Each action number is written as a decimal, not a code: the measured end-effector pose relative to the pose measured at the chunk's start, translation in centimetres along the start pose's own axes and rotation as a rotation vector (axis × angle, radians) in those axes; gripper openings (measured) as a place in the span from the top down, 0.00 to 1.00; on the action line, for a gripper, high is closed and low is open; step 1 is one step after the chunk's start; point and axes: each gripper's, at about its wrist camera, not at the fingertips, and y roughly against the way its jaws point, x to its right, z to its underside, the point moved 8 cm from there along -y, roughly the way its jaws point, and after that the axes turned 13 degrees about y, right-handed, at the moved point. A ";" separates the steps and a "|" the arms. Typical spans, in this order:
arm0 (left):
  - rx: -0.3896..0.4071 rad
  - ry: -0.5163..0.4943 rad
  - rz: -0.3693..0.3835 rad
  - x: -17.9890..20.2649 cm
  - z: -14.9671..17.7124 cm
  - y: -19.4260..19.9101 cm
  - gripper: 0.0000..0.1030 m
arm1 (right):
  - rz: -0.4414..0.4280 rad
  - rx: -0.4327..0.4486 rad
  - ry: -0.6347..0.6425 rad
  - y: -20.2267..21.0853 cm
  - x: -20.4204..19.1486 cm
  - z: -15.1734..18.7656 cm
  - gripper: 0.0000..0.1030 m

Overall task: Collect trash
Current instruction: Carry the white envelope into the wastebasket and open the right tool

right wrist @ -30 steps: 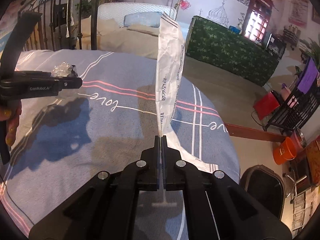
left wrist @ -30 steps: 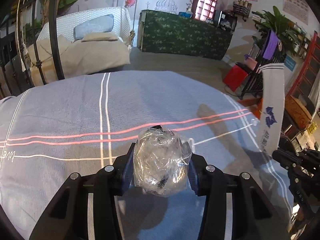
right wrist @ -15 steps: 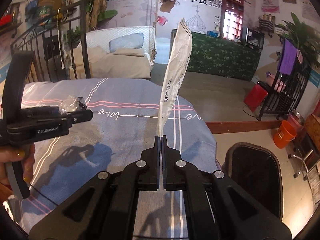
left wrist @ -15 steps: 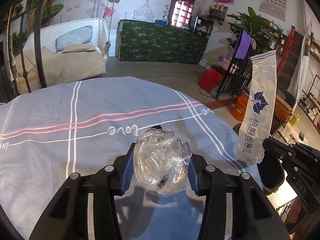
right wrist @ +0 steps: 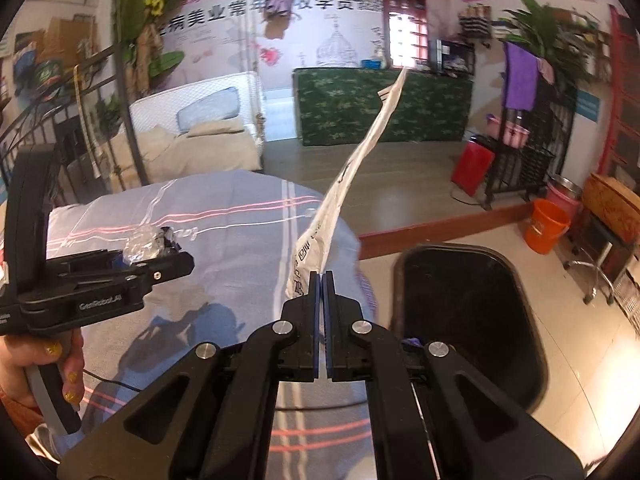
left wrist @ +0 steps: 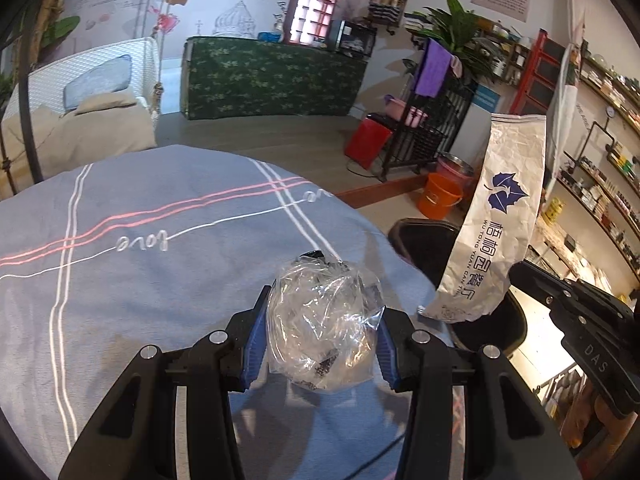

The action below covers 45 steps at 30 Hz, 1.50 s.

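Observation:
My left gripper point(left wrist: 322, 330) is shut on a crumpled clear plastic bag point(left wrist: 324, 324) and holds it above the grey-blue tablecloth point(left wrist: 160, 280); the bag also shows in the right wrist view point(right wrist: 146, 244). My right gripper point(right wrist: 322, 280) is shut on the end of a long white paper wrapper point(right wrist: 352, 168) with blue print, which sticks up and away; the wrapper also shows in the left wrist view point(left wrist: 500, 224). A black trash bin point(right wrist: 472, 316) stands on the floor just right of the table, below the right gripper, and shows in the left wrist view point(left wrist: 424, 240).
The round table's edge point(right wrist: 360, 248) runs beside the bin. An orange bucket point(right wrist: 546, 226), a red box point(right wrist: 472, 164) and a black metal rack point(right wrist: 520, 152) stand on the floor beyond. A cushioned seat point(right wrist: 200, 136) and a green counter point(right wrist: 380, 104) are farther back.
Both grippers have swung right, towards the table's edge, each keeping its load. The black bin has come into view under the right gripper, and the wrapper now leans to the right.

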 end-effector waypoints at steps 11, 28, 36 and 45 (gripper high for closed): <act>-0.026 -0.087 0.079 6.4 1.2 -1.7 0.56 | 0.105 -0.001 -0.086 1.2 6.6 2.1 0.98; -0.095 -0.172 0.142 11.9 3.7 -4.1 0.56 | 0.161 -0.187 -0.156 -5.6 12.1 8.8 0.98; -0.122 -0.199 0.141 12.7 4.6 -4.9 0.56 | 0.154 -0.270 -0.276 -8.7 13.3 12.0 0.97; -0.147 -0.215 0.145 13.3 4.8 -5.8 0.56 | 0.206 -0.227 -0.269 -7.0 13.0 11.7 0.47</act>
